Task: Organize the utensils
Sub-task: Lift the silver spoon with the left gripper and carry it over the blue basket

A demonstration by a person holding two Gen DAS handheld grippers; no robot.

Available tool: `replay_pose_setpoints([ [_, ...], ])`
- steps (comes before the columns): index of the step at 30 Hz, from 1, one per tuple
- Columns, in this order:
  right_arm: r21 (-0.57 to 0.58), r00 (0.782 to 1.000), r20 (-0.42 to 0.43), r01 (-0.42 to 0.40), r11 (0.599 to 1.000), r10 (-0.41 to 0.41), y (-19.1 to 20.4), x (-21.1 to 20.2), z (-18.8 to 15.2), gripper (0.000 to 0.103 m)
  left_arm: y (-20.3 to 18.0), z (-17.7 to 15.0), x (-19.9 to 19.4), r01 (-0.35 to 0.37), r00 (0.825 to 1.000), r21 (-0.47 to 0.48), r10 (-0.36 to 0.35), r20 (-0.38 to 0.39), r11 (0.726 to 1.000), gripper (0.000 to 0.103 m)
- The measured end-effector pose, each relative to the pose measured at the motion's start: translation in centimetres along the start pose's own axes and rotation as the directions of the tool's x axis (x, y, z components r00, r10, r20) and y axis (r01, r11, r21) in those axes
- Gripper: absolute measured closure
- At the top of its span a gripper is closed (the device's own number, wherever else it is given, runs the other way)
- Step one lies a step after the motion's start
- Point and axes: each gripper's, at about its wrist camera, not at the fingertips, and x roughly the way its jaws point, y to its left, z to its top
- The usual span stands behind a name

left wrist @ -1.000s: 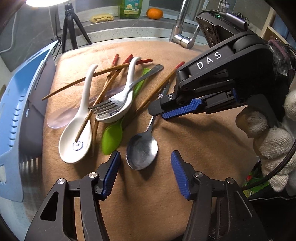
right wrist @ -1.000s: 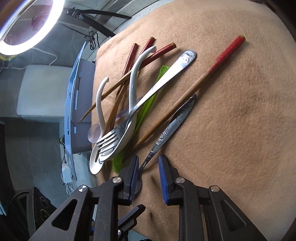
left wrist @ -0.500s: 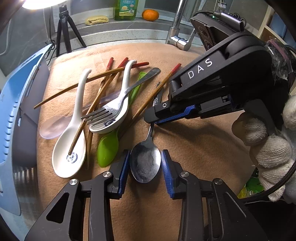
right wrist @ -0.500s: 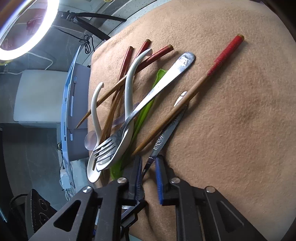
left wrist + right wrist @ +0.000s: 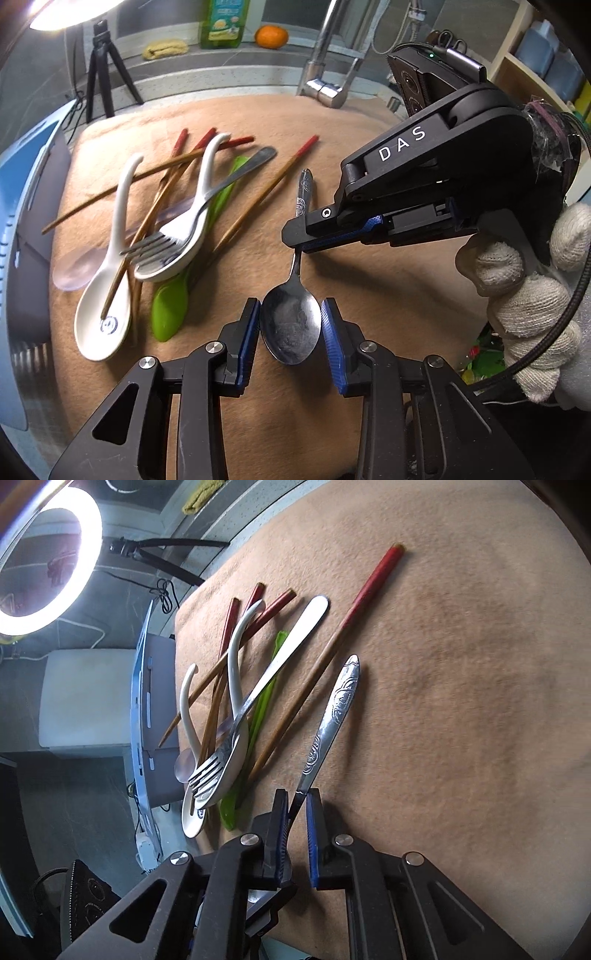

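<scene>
Spoon (image 5: 290, 328) bowl is clamped by the left gripper (image 5: 290, 334) above the tan cloth (image 5: 369, 280), beside the utensil pile; its neck (thin, dark) is pinched by the right gripper (image 5: 295, 812).

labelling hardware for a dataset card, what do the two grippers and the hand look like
Both the left gripper and right gripper are matte black with ribbed blue pads and silver pivot screws. The right one bears white "DAS" lettering and a black cable. The hand wears a white knit glove.

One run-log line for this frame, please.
step: lifting metal spoon from pile | left gripper: shut on bowl | right gripper: shut on neck | fork, chopsticks: on cloth
</scene>
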Motion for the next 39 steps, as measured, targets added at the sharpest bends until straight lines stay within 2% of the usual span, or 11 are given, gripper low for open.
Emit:
replay_pose_setpoints([
  [5,-0.023,0.999,0.038,-0.02,1.0,0.02,1.3,-1.8,0.2,0.095,-0.1,1.1,-1.2,-0.003,0.999,0.019,0.002,0.038,1.0,0.071],
  [10,-0.077,0.997,0.057,-0.046,0.996,0.051,4.1,-2.5,0.5,0.096,0.8,1.9,-3.1,-0.035,0.996,0.032,0.032,0.079,0.999,0.071],
  [17,-0.166,0.995,0.053,-0.074,0.983,0.084,9.9,-0.8,1.4,0.096,5.0,2.3,-5.4,-0.08,0.987,-0.026,0.083,0.14,0.996,0.071],
  [27,-0.309,0.993,-0.011,-0.113,0.944,0.115,20.3,5.9,2.4,0.098,13.5,1.6,-9.2,-0.171,0.963,-0.141,0.196,0.185,0.975,0.071],
  [33,-0.359,0.992,-0.075,-0.123,0.925,0.103,24.7,11.1,3.1,0.098,19.2,1.1,-9.2,-0.202,0.959,-0.215,0.237,0.152,0.956,0.071],
  [39,-0.377,0.991,-0.117,-0.105,0.92,0.065,26.9,15.8,3.9,0.098,22.4,0.3,-8.4,-0.244,0.958,-0.243,0.272,0.093,0.939,0.071],
])
